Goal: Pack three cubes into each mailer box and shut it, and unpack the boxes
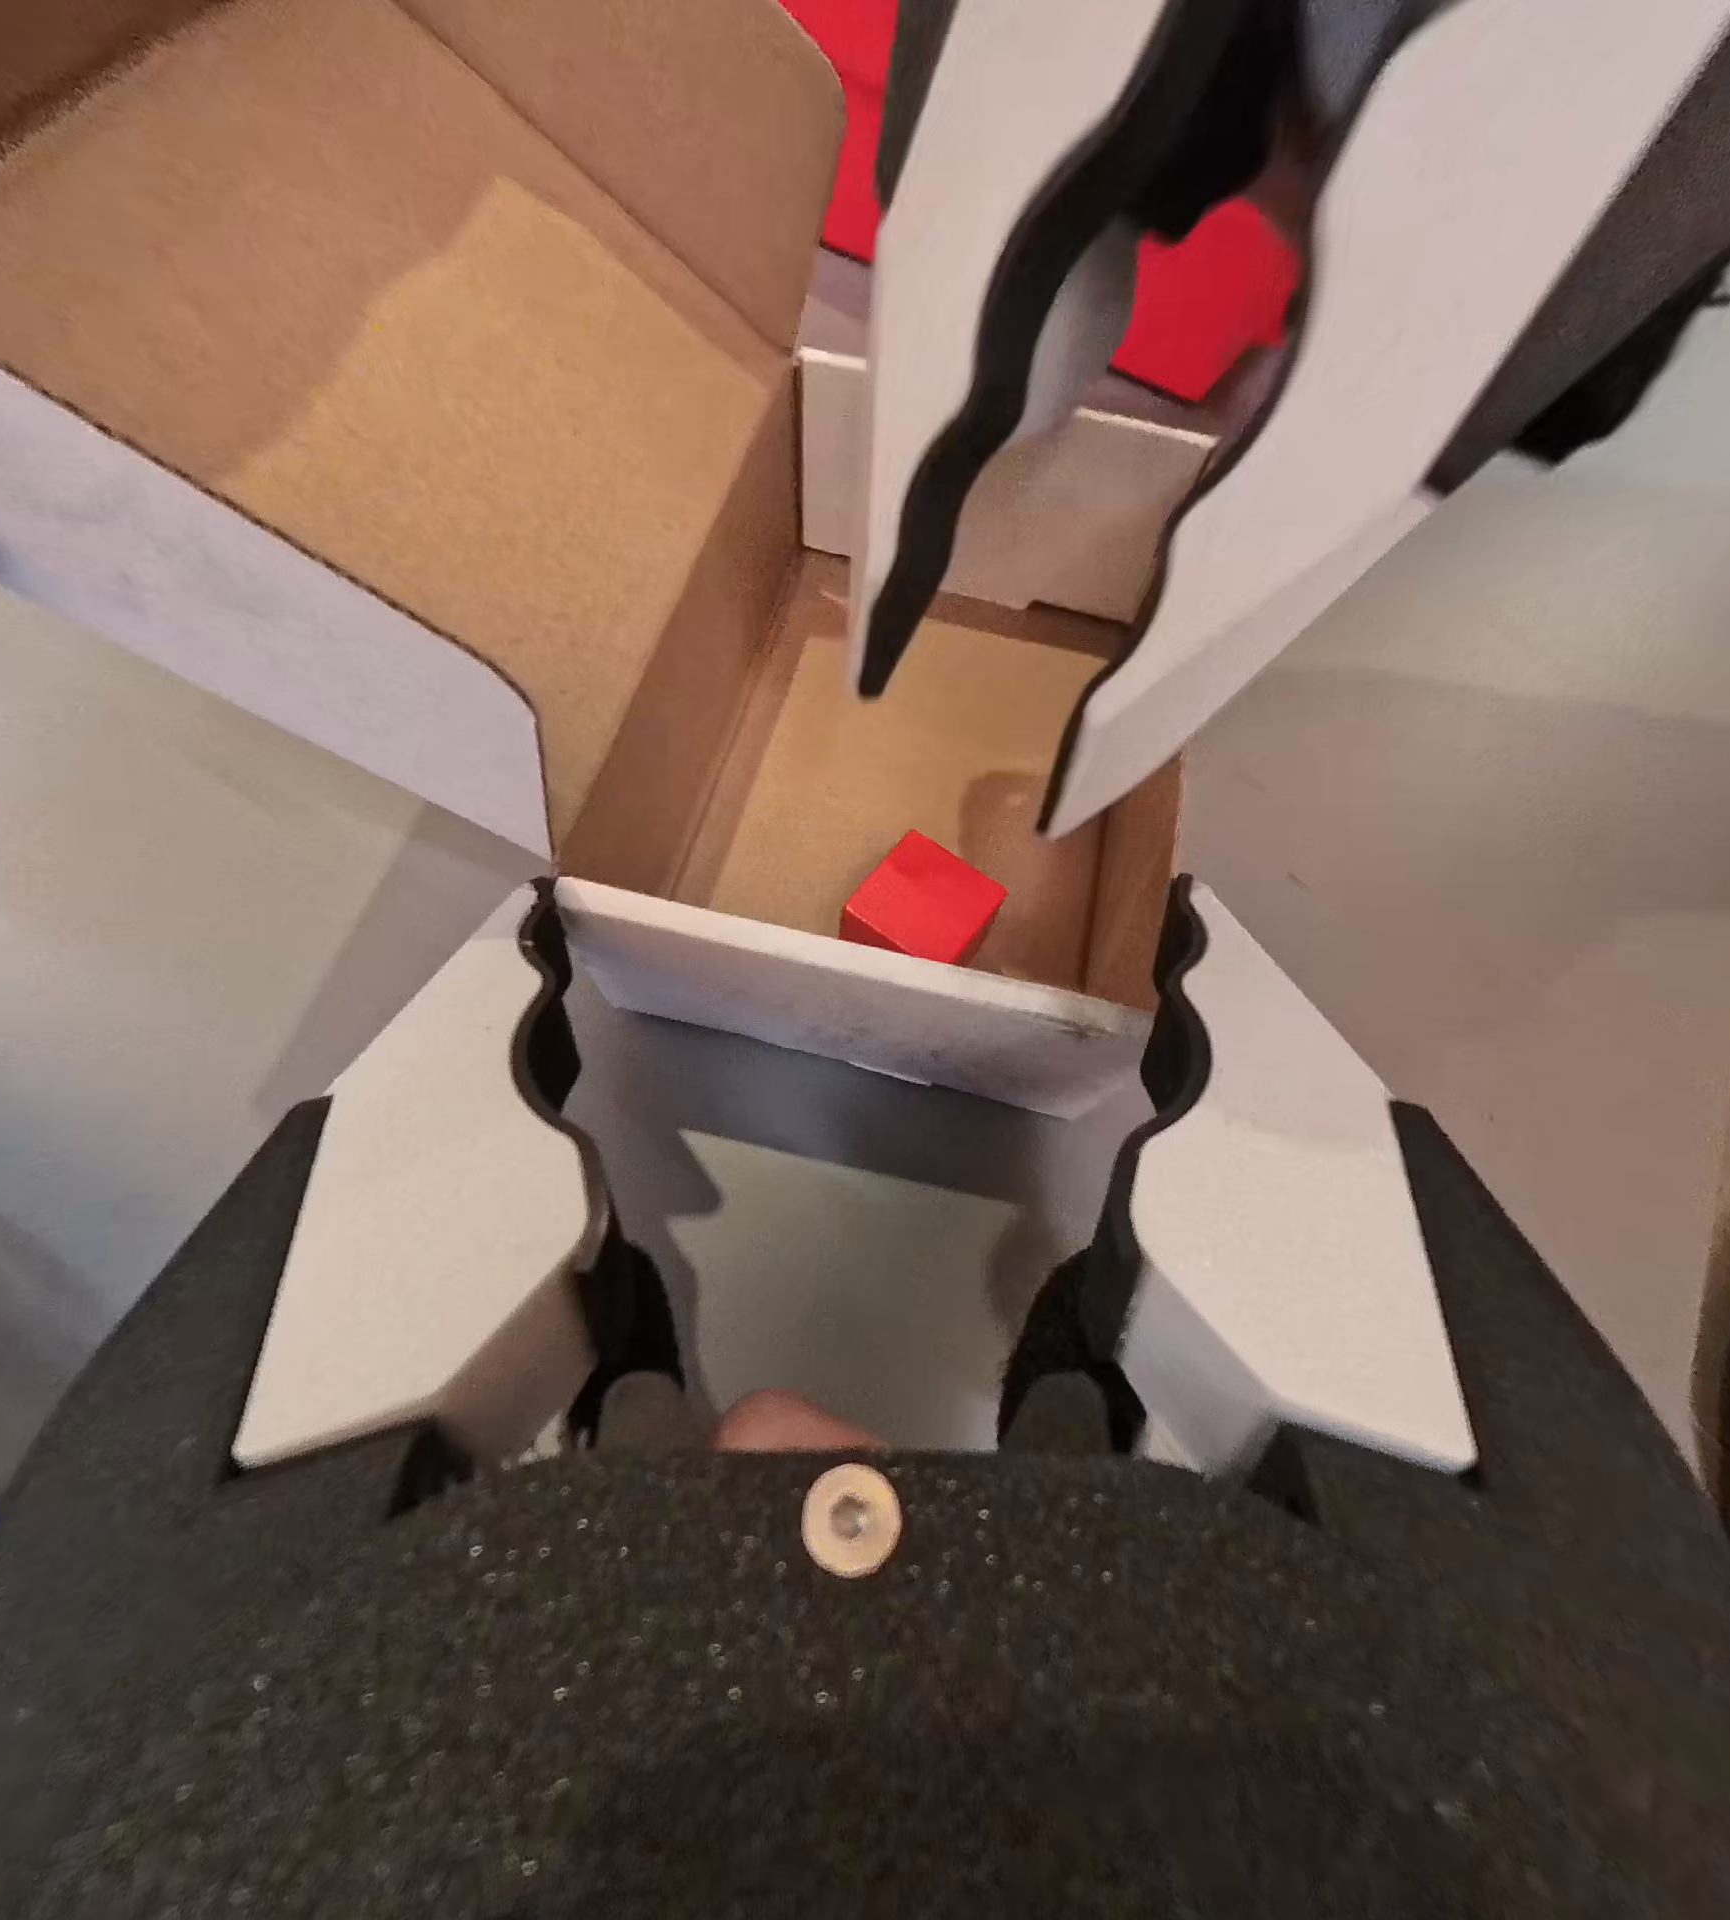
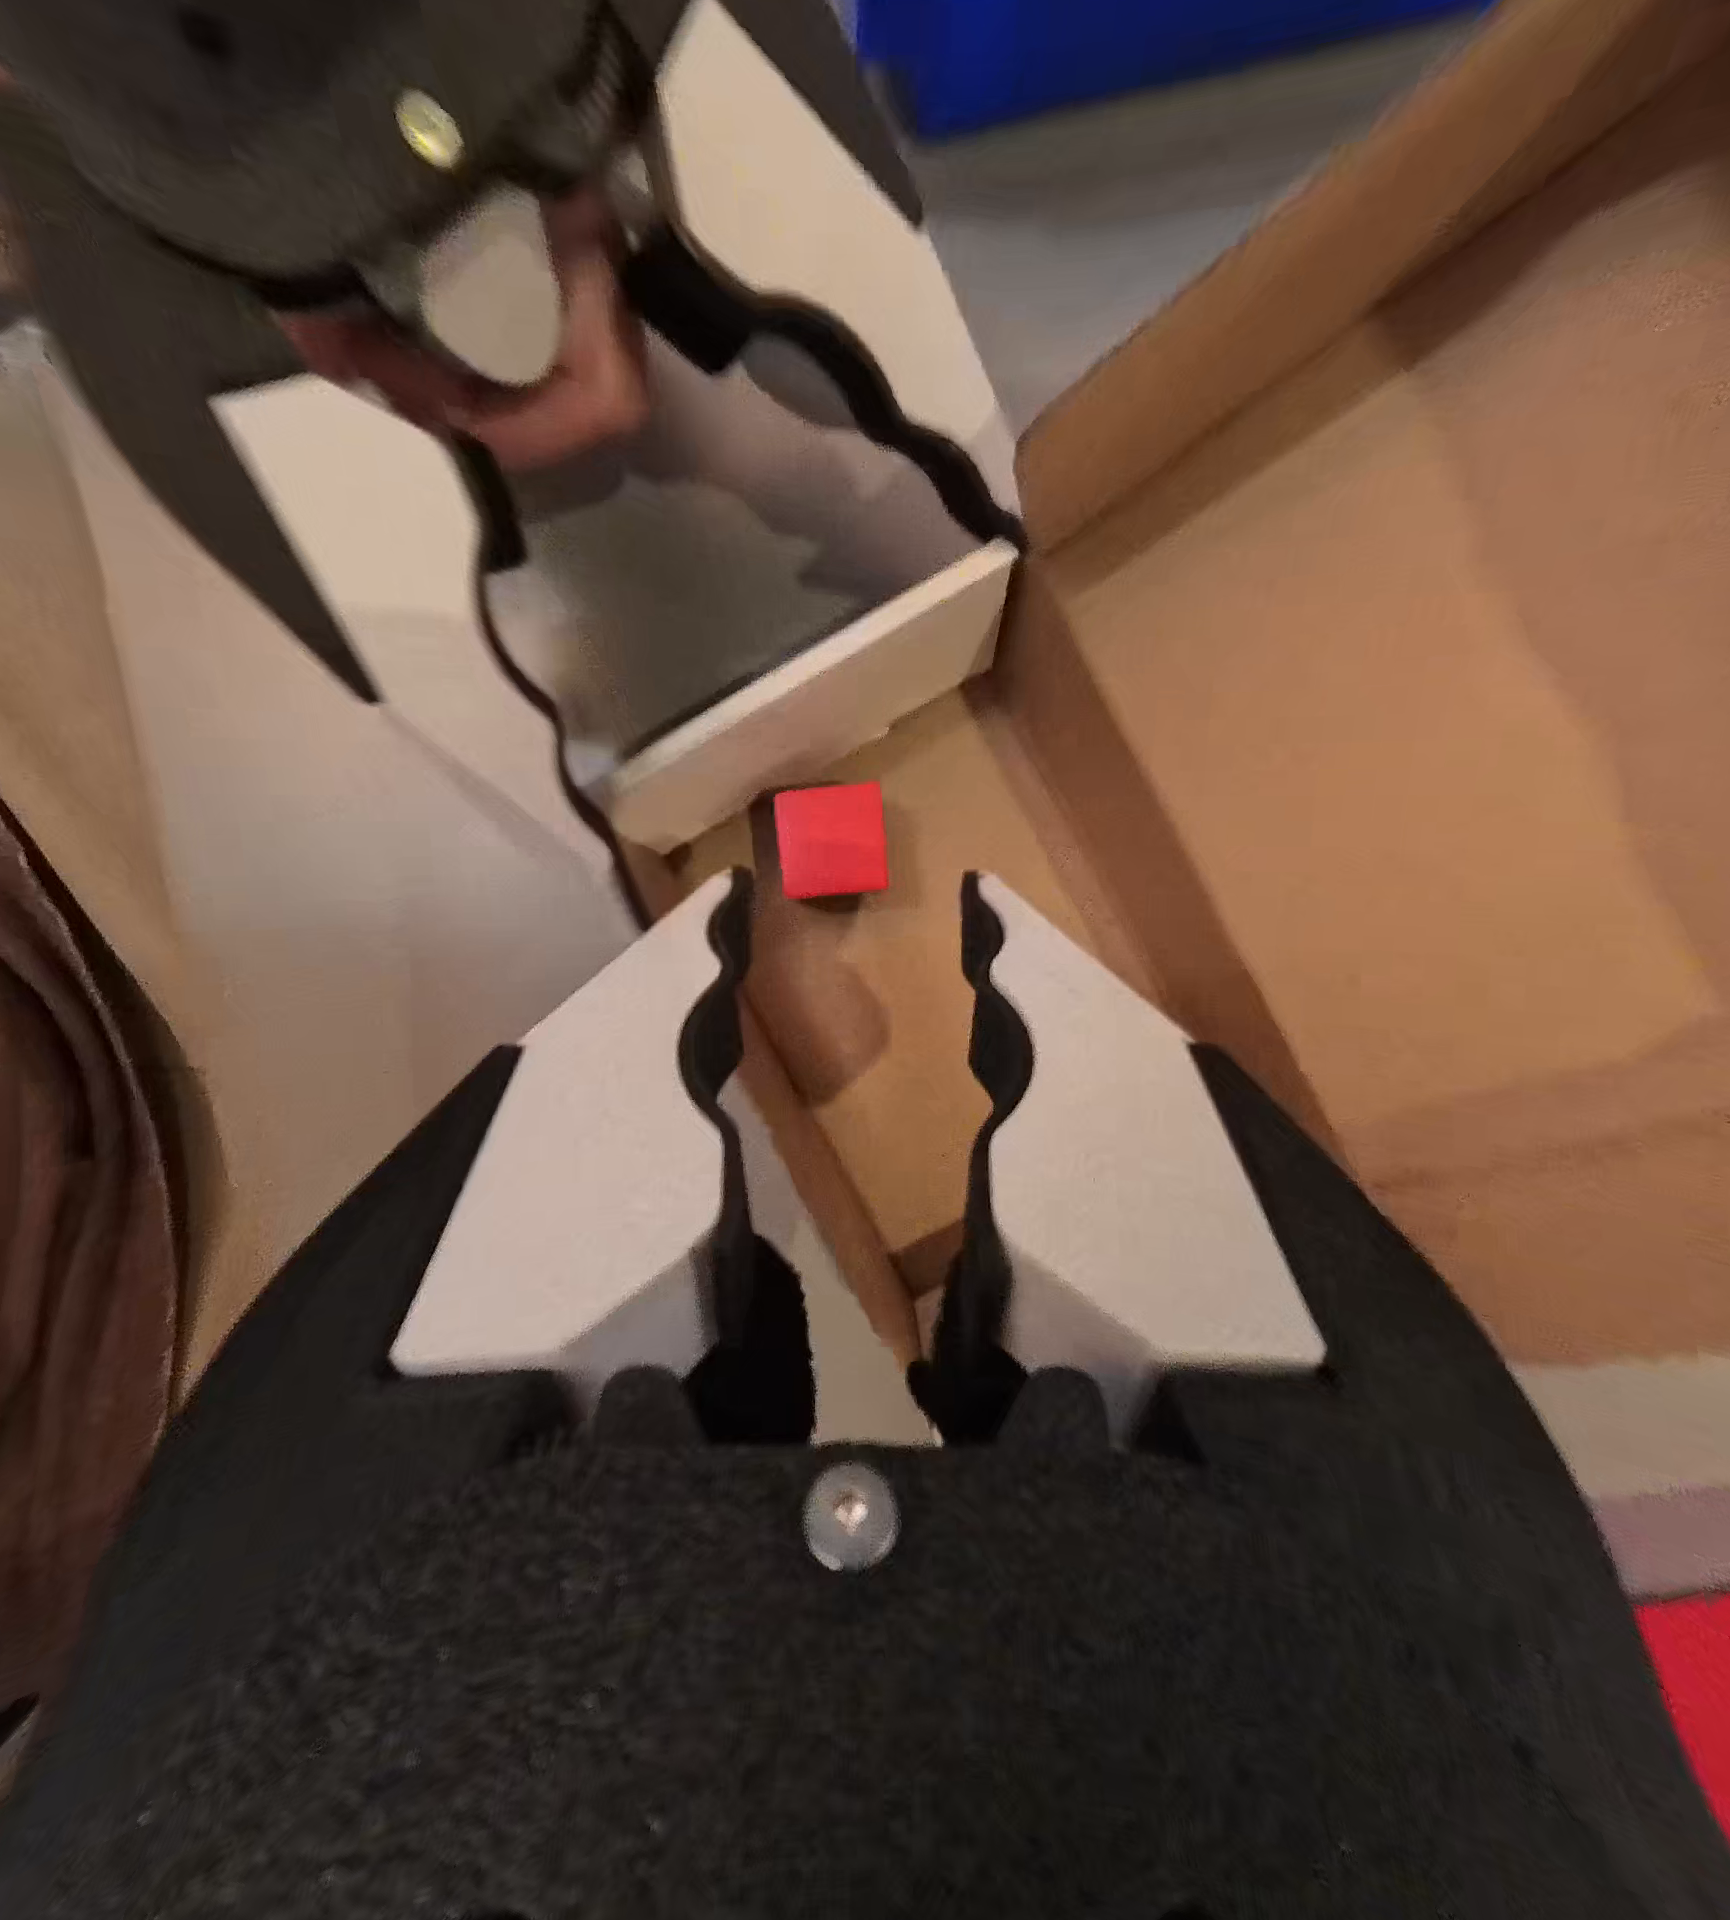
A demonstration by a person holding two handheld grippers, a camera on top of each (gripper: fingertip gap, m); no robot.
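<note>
while the red cube [image 2: 830, 840] is sitting alone inside the open mailer box [image 1: 845, 992], we are judging it light, rigid, best pinched across flat sides; left gripper [image 1: 856, 925] and right gripper [image 2: 845, 883] are both gaping, empty.

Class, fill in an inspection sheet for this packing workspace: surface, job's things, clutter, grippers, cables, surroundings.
Surface: pale tabletop, bare where visible.
Job's things: open mailer box, lid raised, one red cube on its floor; another red cube beyond, past a second white box.
Clutter: nothing seen.
Grippers: left gripper open, fingertips astride the box's near wall; right gripper open, empty, over the box interior above the cube.
Cables: nothing seen.
Surroundings: blue object at the edge; brown fabric beside the table.
</note>
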